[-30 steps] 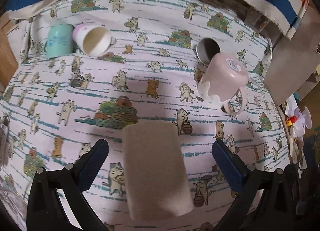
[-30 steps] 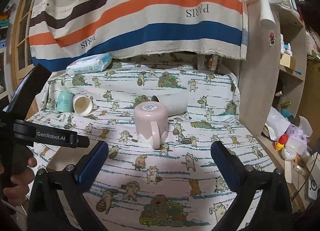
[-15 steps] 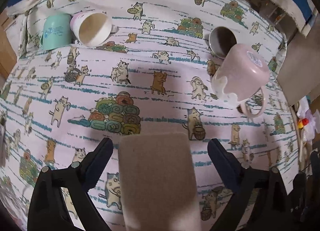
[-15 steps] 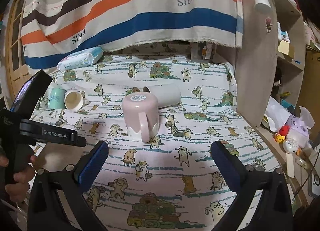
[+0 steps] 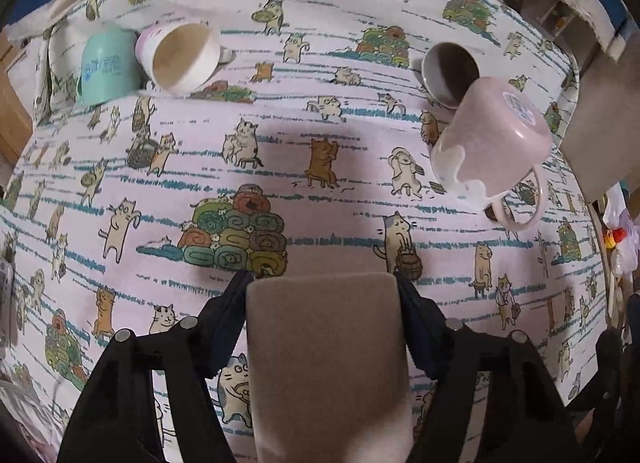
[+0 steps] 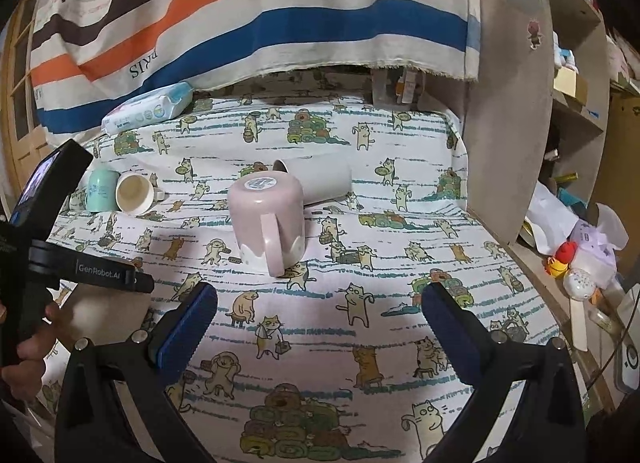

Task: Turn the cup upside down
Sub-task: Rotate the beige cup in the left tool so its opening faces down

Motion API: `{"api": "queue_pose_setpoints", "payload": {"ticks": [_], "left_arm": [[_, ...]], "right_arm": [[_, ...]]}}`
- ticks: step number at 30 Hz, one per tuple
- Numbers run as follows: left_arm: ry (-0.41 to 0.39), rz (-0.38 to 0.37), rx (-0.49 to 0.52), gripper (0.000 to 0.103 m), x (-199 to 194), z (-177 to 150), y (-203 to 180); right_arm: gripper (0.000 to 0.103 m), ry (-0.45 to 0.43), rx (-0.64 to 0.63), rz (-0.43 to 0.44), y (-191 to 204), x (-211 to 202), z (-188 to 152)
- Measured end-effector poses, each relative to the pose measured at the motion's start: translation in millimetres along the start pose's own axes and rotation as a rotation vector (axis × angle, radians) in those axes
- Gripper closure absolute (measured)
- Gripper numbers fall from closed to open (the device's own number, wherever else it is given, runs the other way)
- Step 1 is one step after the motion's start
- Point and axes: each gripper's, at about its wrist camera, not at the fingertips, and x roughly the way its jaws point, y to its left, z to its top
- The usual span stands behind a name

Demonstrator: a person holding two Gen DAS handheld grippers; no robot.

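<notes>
My left gripper (image 5: 323, 287) is shut on a beige cup (image 5: 326, 359) lying on the cat-print cloth; both pads press its sides near one end. A pink mug (image 5: 490, 143) stands upside down, base up, handle toward the camera; it also shows in the right wrist view (image 6: 268, 219). My right gripper (image 6: 320, 321) is open and empty, a little in front of the pink mug. The left gripper body (image 6: 60, 243) and the hand holding it show at the left in the right wrist view.
A grey cup (image 5: 450, 73) lies on its side behind the pink mug. A white-and-pink cup (image 5: 180, 57) and a teal cup (image 5: 106, 67) lie at the far left. A wipes pack (image 6: 148, 109) lies at the back. A wooden shelf panel (image 6: 508, 103) bounds the right.
My left gripper moved forward over the beige cup and closed its fingers on it. My right gripper stayed open and drew slightly back.
</notes>
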Motion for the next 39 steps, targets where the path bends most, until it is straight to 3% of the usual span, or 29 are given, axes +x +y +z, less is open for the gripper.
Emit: {"api": "queue_pose_setpoints", "payload": {"ticks": [28,39], "left_arm": [[-0.156,-0.079,0.057,0.037,-71,7,3],[-0.286,0.049,0.105,0.037,-85,19,7]], "right_arm": [[0.0,0.008,-0.002,-0.017,4,2,1],[0.001,0.008,0.0,-0.018,7,8,6]]}}
